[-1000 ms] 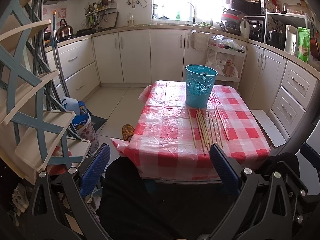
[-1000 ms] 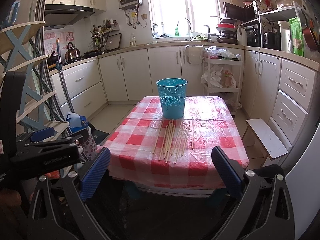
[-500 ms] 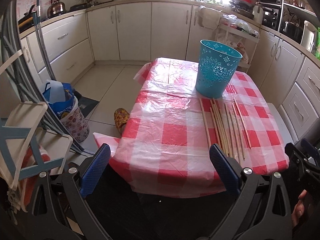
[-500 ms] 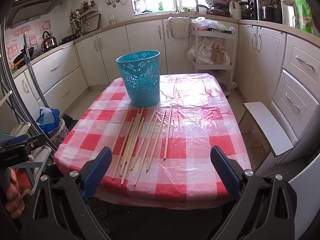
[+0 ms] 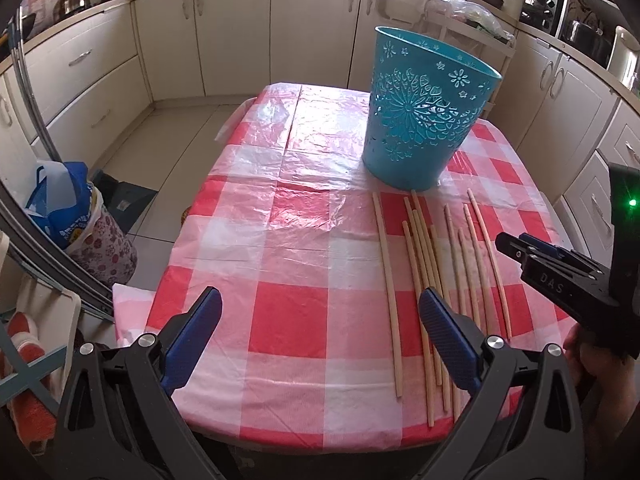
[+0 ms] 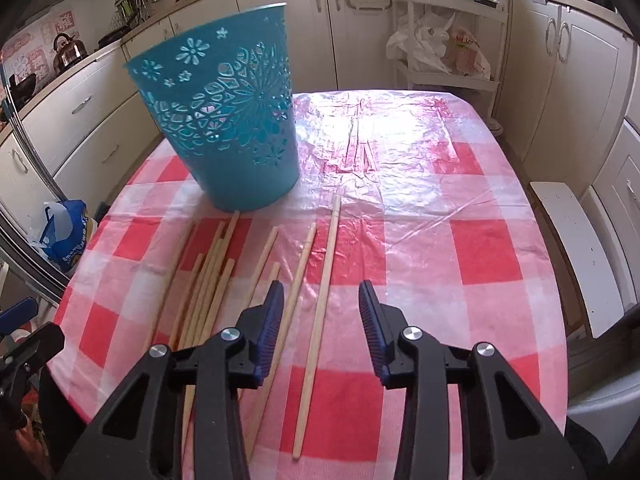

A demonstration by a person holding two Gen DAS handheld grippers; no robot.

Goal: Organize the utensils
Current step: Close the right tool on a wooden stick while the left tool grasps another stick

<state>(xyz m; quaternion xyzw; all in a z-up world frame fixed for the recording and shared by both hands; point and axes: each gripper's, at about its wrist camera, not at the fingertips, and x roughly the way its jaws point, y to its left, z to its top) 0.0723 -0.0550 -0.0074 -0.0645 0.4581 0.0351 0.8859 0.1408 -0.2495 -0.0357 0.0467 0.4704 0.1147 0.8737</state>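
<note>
Hovering left gripper [image 5: 320,326]: jaws spread wide over bare cloth, holding nothing, likely waiting its turn.
Chopsticks from the left wrist [image 5: 436,280]: loose on the table [image 5: 280,320], fanned before the teal basket [image 5: 420,120] meant to take them.
Right gripper [image 6: 320,308]: jaws have just been closing, half narrowed and empty above the chopsticks; which stick it aims for, perhaps the rightmost, is unclear.
Surface and room: checked plastic cloth, cream cabinets [image 6: 580,80] around.

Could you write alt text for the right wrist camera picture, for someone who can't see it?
The right gripper, its jaws having just been closing with nothing gripped, hangs over wooden chopsticks lying loose on a red-checked tablecloth. Behind them stands a teal basket.
</note>
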